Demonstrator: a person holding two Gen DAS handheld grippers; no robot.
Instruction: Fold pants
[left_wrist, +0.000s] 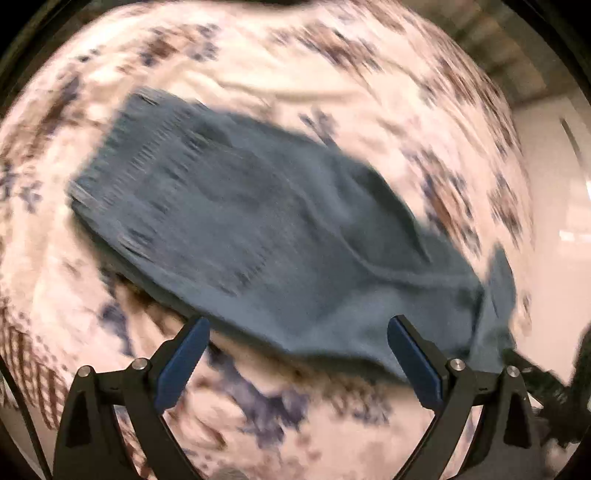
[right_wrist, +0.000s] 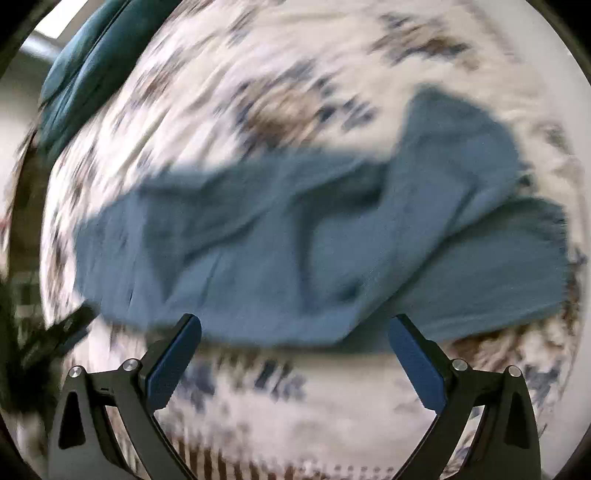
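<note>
A pair of grey-blue pants (left_wrist: 266, 221) lies on a white bedsheet with brown and blue flower print (left_wrist: 295, 74). In the left wrist view the pants lie flat and run from upper left to lower right. My left gripper (left_wrist: 297, 328) is open and empty, just above the near edge of the pants. In the right wrist view the pants (right_wrist: 295, 240) lie rumpled, with a fold rising at the right. My right gripper (right_wrist: 295, 328) is open and empty, at the near edge of the pants. Both views are blurred by motion.
A teal cushion or folded cloth (right_wrist: 85, 70) lies at the sheet's far left in the right wrist view. A pale wall or floor (left_wrist: 554, 258) shows past the bed's right edge. Part of the other gripper (left_wrist: 546, 384) shows at lower right.
</note>
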